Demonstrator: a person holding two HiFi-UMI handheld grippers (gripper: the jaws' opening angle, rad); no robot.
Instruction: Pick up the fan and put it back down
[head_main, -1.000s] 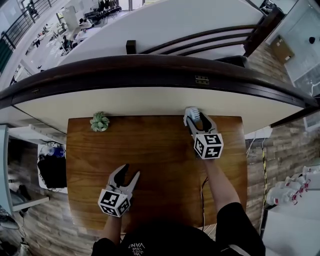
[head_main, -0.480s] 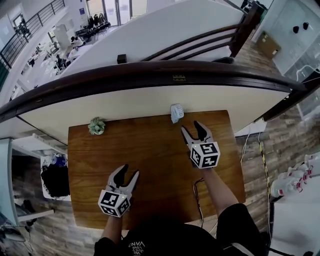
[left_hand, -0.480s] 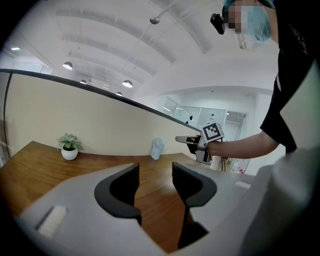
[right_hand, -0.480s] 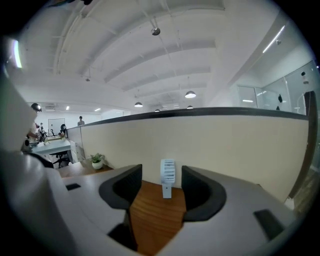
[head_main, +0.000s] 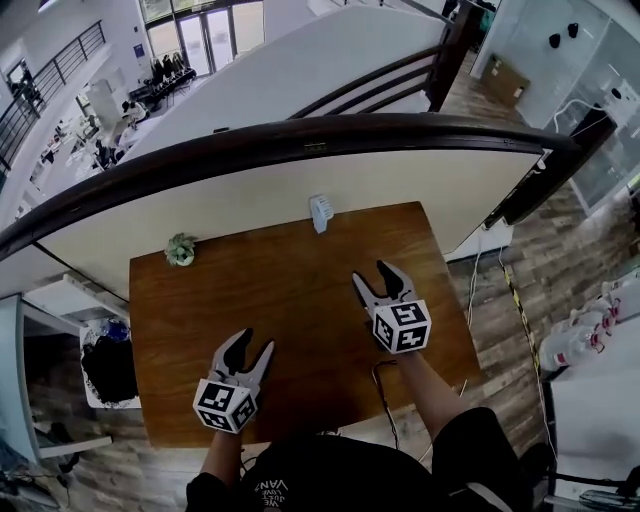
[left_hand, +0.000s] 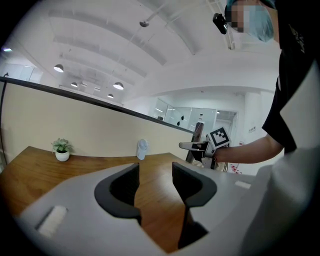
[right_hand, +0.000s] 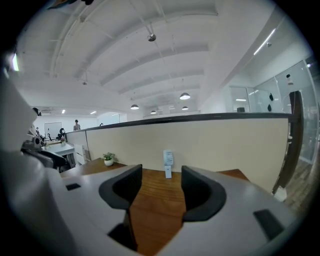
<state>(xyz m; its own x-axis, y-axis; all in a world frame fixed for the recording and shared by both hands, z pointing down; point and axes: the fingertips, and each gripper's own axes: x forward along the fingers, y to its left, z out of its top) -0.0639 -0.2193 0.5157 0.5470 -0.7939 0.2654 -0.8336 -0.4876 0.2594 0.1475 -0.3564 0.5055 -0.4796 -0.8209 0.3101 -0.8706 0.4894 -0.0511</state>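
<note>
The right claw hangs over the wooden table with its jaws spread wide and nothing between them, well short of the fan. The fan, small and white, stands upright at the table's far edge, close against the cream partition. The left claw is likewise spread and empty, above the near left part of the table. A little potted plant sits near the far left corner.
</note>
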